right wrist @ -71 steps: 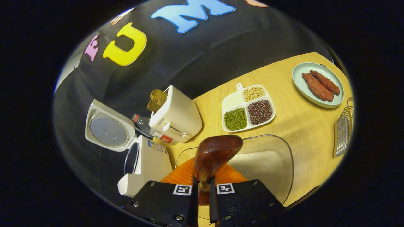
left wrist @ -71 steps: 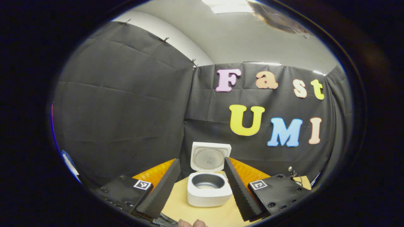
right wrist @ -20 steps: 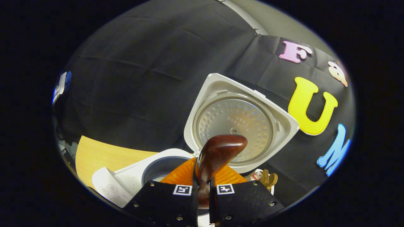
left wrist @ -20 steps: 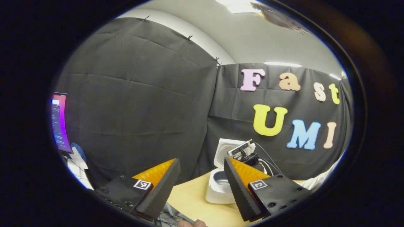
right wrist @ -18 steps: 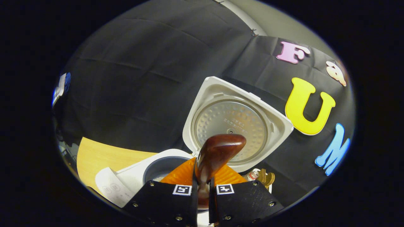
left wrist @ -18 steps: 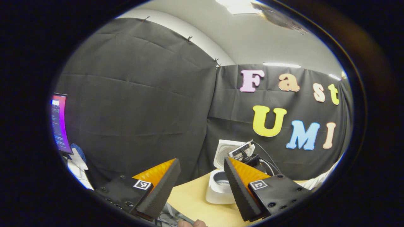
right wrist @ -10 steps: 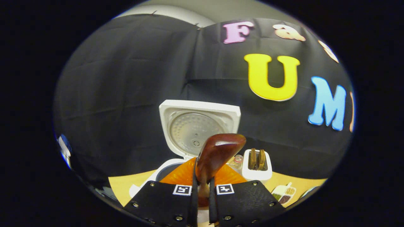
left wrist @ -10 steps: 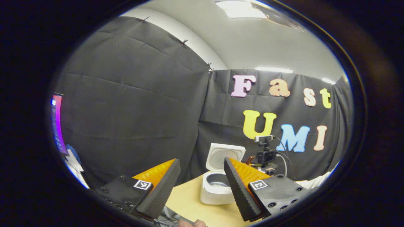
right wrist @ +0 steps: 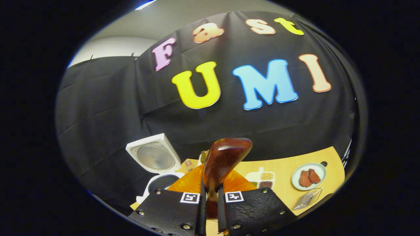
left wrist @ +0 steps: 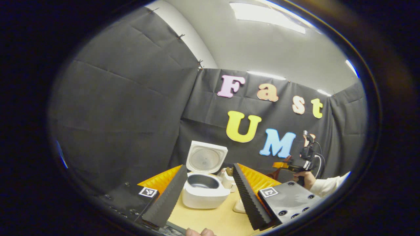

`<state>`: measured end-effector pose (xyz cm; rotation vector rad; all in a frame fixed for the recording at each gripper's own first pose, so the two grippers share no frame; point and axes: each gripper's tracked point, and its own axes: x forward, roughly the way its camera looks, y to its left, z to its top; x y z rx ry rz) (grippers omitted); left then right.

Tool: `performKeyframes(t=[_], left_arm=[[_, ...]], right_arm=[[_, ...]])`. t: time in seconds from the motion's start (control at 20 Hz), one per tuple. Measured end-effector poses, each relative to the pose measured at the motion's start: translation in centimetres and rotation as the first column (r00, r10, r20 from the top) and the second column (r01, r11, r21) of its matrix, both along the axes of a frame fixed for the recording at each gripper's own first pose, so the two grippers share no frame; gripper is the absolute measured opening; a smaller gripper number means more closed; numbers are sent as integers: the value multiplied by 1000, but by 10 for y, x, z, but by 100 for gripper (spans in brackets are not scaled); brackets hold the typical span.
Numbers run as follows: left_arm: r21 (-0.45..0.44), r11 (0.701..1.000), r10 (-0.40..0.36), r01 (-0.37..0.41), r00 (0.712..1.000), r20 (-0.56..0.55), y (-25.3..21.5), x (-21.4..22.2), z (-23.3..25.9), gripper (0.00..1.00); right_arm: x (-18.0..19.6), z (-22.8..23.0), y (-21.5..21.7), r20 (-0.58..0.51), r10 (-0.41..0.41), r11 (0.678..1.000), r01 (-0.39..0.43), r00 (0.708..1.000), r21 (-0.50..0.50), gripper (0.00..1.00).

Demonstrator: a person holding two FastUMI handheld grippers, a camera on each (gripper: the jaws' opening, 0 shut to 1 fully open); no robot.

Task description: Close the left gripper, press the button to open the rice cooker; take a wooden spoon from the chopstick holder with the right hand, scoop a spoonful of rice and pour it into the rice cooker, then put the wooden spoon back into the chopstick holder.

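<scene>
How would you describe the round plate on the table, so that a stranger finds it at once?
Start at the wooden table in the right gripper view and go toward its right end. The pale round plate lies there, right of the divided tray and above the metal grater. It alone carries two reddish-brown pieces of food.

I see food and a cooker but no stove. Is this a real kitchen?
Probably not: it looks like a pretend kitchen in a test booth. A rice cooker, a plate of sausages and a tray of beans sit on a table walled by black cloth.
</scene>
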<state>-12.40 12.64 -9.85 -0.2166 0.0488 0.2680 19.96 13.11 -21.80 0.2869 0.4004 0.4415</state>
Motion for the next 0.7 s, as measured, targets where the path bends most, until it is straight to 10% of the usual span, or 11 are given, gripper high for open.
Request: performKeyframes(t=[0.4,0.7], left_arm=[[57,998,20,-15,996,-83,-96,41,1,93],[79,997,15,-3,988,-156,-170,68,-10,93]], right_arm=[[34,-102,-205,-174,-236,970,243,956,19,14],[50,-186,-264,-277,-311,945,326,909,9,14]])
